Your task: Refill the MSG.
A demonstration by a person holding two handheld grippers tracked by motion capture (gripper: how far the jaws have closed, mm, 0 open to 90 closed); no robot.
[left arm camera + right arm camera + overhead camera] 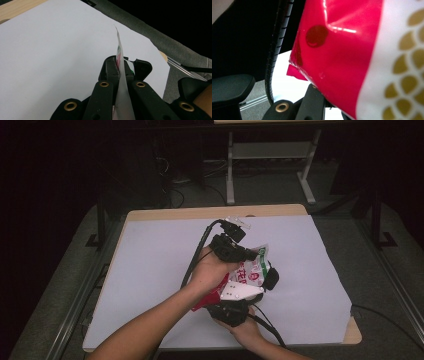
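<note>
We hold a snack bag [252, 267] above the middle of the white sheet [150, 270] on the table [200, 213]. Our left gripper [121, 71] is clamped on the bag's thin upper edge, jaws closed tight on the film. Our right gripper [231, 310] pinches the bag's red lower end [342, 57], which lies over its jaws. The two grippers sit close together.
</note>
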